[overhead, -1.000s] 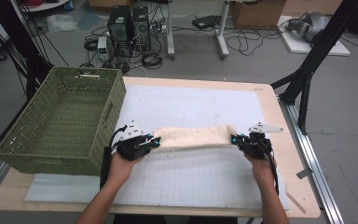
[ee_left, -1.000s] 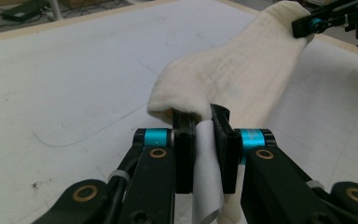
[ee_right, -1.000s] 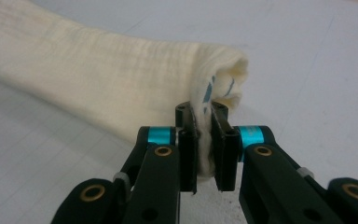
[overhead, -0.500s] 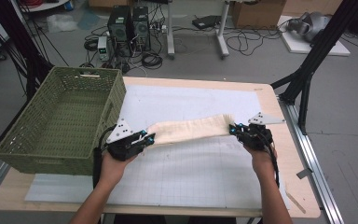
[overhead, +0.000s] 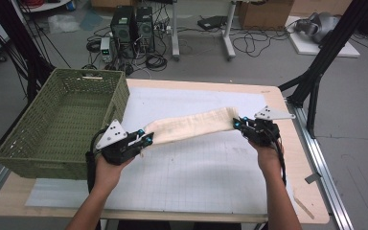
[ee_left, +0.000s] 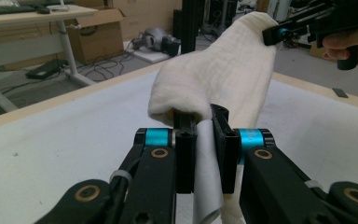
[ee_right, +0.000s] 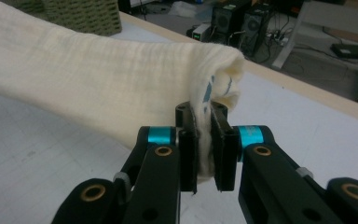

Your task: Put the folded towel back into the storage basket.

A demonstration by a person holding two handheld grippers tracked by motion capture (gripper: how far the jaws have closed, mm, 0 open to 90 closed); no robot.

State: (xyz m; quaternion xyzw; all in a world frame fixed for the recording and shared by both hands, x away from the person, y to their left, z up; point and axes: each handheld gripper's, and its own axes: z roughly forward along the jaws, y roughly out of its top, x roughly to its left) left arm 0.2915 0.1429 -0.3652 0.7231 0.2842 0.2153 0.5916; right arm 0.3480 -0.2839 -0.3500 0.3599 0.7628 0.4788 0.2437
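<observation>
A folded cream cloth [overhead: 191,125] hangs stretched between my two grippers above the white mat [overhead: 211,167]. My left gripper [overhead: 144,139] is shut on its left end, next to the basket's near right corner. In the left gripper view the cloth [ee_left: 223,79] bulges over the closed jaws, with a pale strip pinched between them. My right gripper [overhead: 238,124] is shut on the right end, held slightly higher. In the right gripper view the cloth [ee_right: 98,88] runs off to the left from the jaws, and blue stitching shows at the pinched edge.
A green woven basket [overhead: 57,124] stands on the table's left side, open and with nothing inside. The wooden table edge [overhead: 302,158] lies to the right of the mat. Computer towers [overhead: 132,24], cables and a black stand leg [overhead: 326,57] are on the floor beyond.
Both grippers have lifted the cloth off the mat and carried it left toward the basket. The left end has dropped lower than the right, so the cloth slopes.
</observation>
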